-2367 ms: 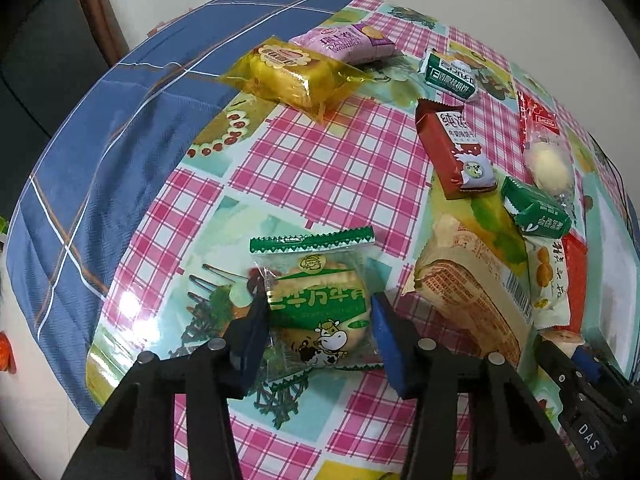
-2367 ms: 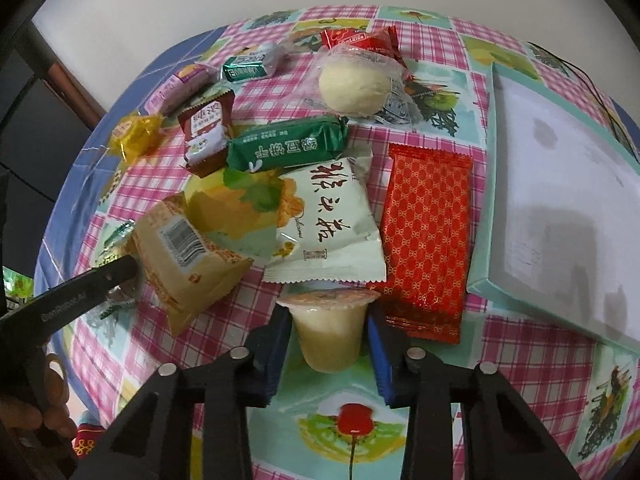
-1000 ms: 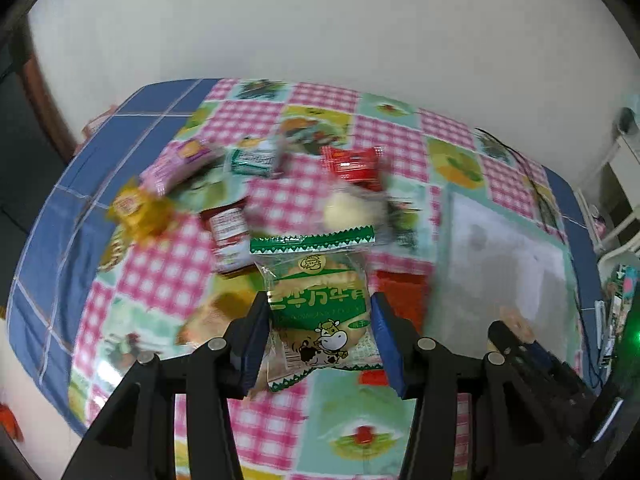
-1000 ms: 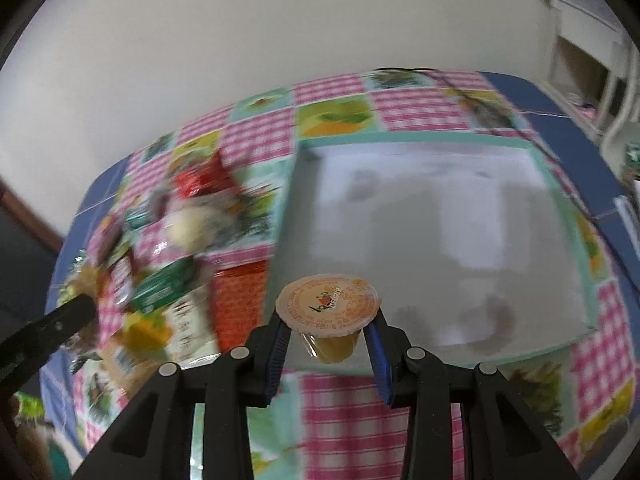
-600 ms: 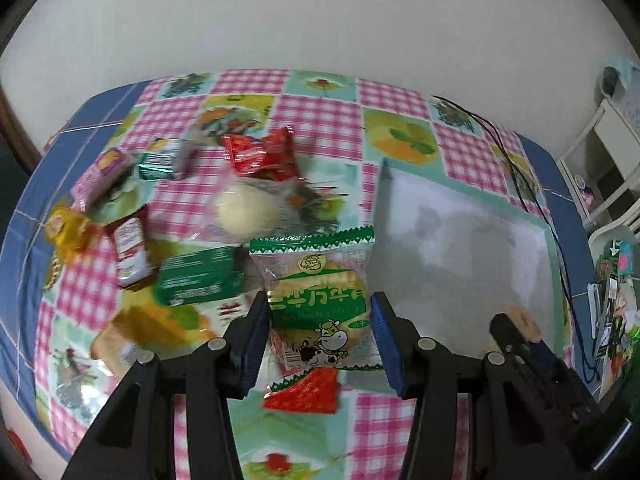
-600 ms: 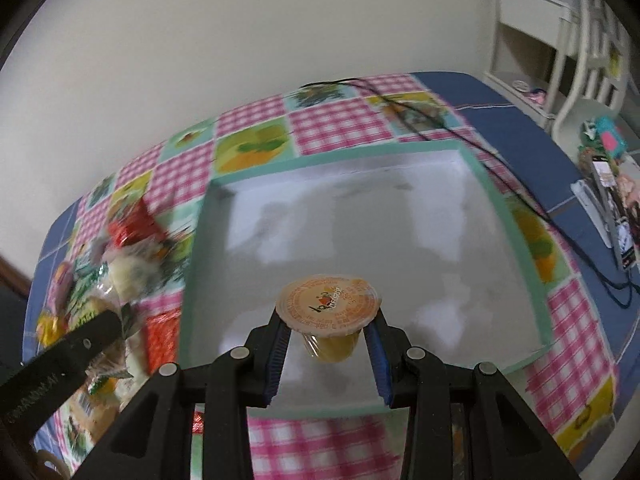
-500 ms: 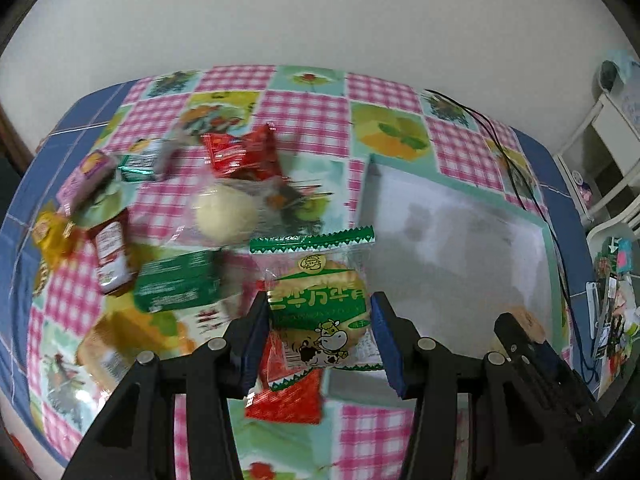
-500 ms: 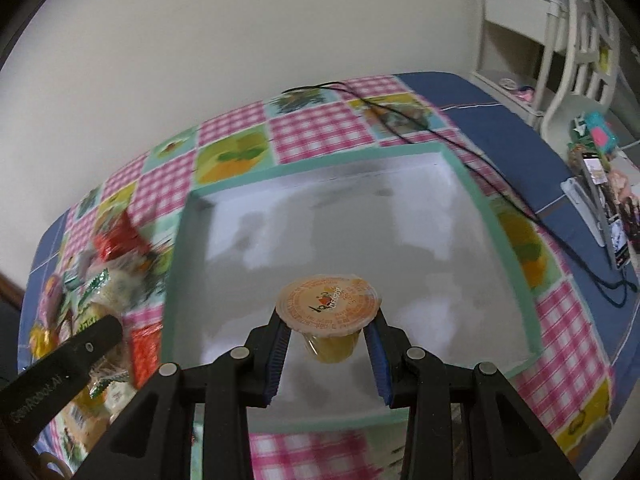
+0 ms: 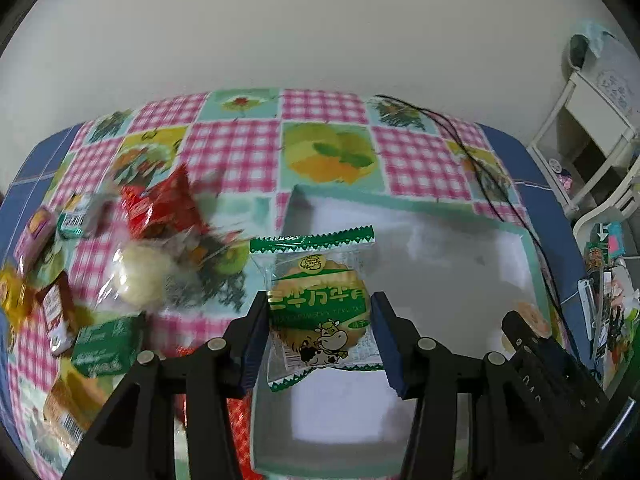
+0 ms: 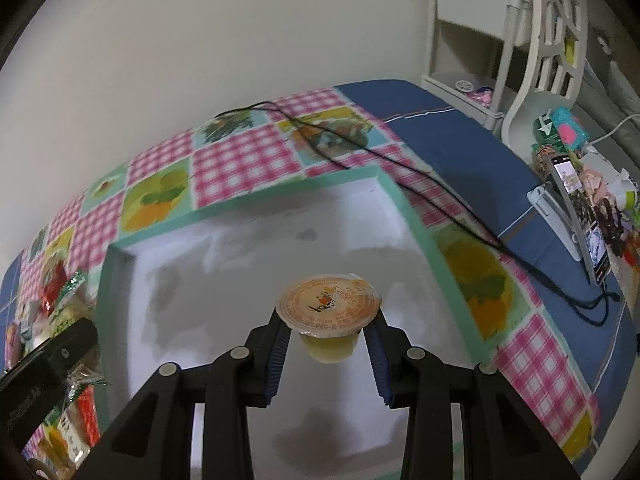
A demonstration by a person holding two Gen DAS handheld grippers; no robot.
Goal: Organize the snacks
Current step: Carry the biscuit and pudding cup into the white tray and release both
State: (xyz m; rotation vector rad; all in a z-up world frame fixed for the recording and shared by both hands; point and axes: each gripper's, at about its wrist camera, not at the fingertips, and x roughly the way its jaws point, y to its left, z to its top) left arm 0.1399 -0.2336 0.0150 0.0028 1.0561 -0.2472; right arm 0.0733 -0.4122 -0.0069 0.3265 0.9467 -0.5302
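Your left gripper (image 9: 318,334) grips a green cookie packet (image 9: 318,304) above the tray's (image 9: 400,205) near-left corner, your right gripper (image 10: 329,340) clamps a jelly cup (image 10: 329,312) over its middle, loose snacks (image 9: 140,276) left on the tablecloth (image 9: 236,152).

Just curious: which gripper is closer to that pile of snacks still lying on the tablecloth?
Left. The left gripper, holding the biscuit packet, hangs at the tray's edge beside the pile; the right gripper is farther, over the tray's middle.

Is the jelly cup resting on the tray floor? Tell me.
No, the jelly cup hangs clamped in the right gripper above the tray.
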